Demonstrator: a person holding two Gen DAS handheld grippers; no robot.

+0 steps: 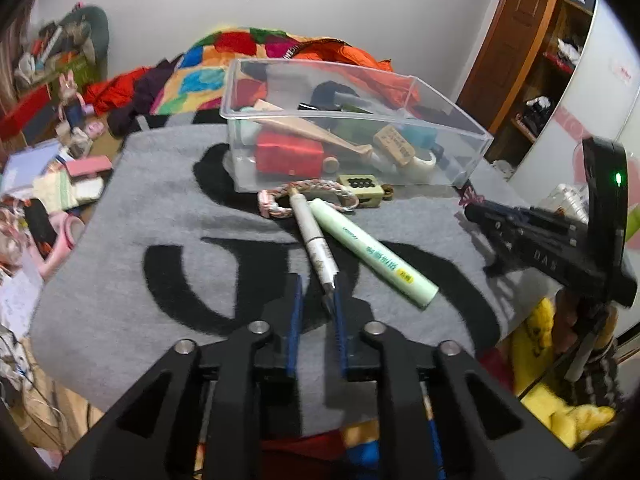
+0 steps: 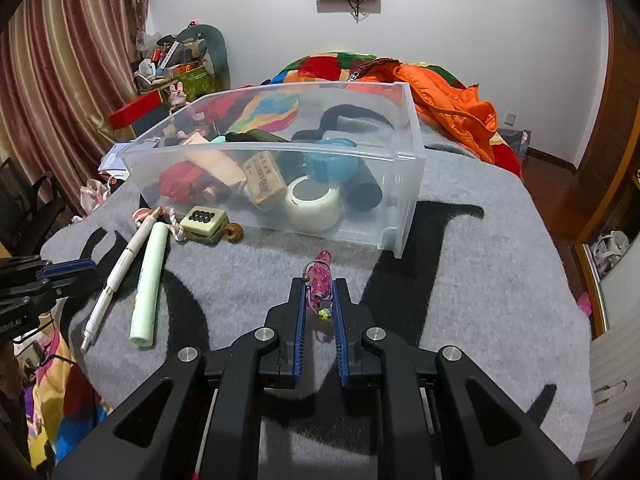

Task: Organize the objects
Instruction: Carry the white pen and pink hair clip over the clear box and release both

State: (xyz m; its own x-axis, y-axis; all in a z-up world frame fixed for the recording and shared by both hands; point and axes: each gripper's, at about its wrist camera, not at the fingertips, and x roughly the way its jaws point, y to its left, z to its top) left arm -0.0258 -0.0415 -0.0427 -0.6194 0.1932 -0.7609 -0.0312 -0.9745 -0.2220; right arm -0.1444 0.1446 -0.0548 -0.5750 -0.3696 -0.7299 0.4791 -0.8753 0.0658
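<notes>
A clear plastic box [image 1: 472, 136] [image 2: 404, 184] with several small items stands on the grey blanket. In front of it lie a white pen [image 1: 314, 240] [image 2: 120, 268], a pale green tube [image 1: 372, 252] [image 2: 150, 280], a braided bracelet [image 1: 276, 204] and a green block with holes [image 1: 360, 186] [image 2: 202, 219]. My left gripper [image 1: 318, 292] is open, its fingertips around the pen's near tip. My right gripper [image 2: 319, 288] is shut on a pink beaded charm [image 2: 320, 276] in front of the box; this gripper also shows in the left wrist view [image 1: 472, 210].
A tape roll [image 2: 314, 202], blue cup [image 2: 330, 160], red block [image 1: 288, 154] and wooden pieces lie in the box. Colourful bedding and an orange jacket [image 2: 452, 108] lie behind it. Cluttered floor and boxes are at the left [image 1: 52, 184]; a wardrobe [image 1: 532, 60] is at the right.
</notes>
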